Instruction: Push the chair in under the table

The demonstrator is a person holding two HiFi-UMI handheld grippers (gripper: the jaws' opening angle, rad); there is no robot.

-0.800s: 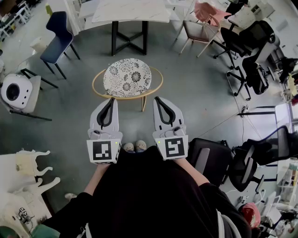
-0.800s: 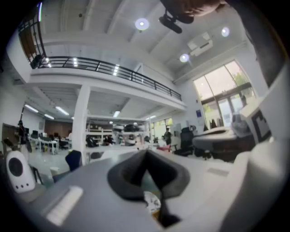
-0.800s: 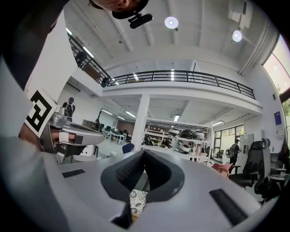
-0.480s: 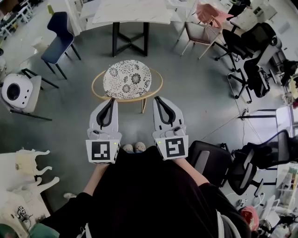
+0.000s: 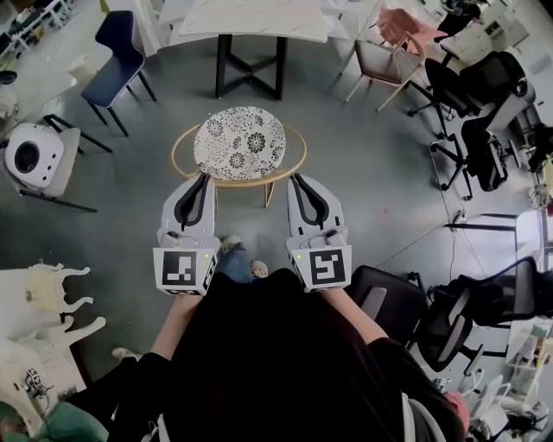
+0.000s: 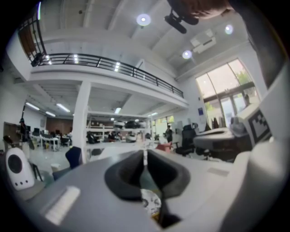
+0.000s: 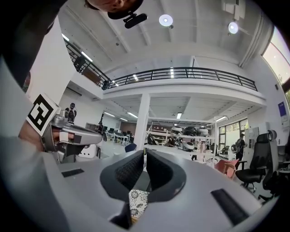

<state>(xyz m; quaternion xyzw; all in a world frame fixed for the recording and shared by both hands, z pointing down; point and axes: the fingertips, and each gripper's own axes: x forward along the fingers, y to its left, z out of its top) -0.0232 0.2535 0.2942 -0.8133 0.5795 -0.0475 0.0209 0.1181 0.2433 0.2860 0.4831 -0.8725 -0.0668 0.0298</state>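
On the grey floor (image 5: 363, 173) the floral chair (image 5: 239, 142) stands short of the table (image 5: 251, 17). The left gripper (image 5: 205, 178) and right gripper (image 5: 296, 178), both closed and empty, are near its stiff wooden rim (image 5: 289, 164). It is probably light, so push there.

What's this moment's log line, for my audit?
left gripper: shut, empty | right gripper: shut, empty | patterned chair: short of marble table | contact: unclear
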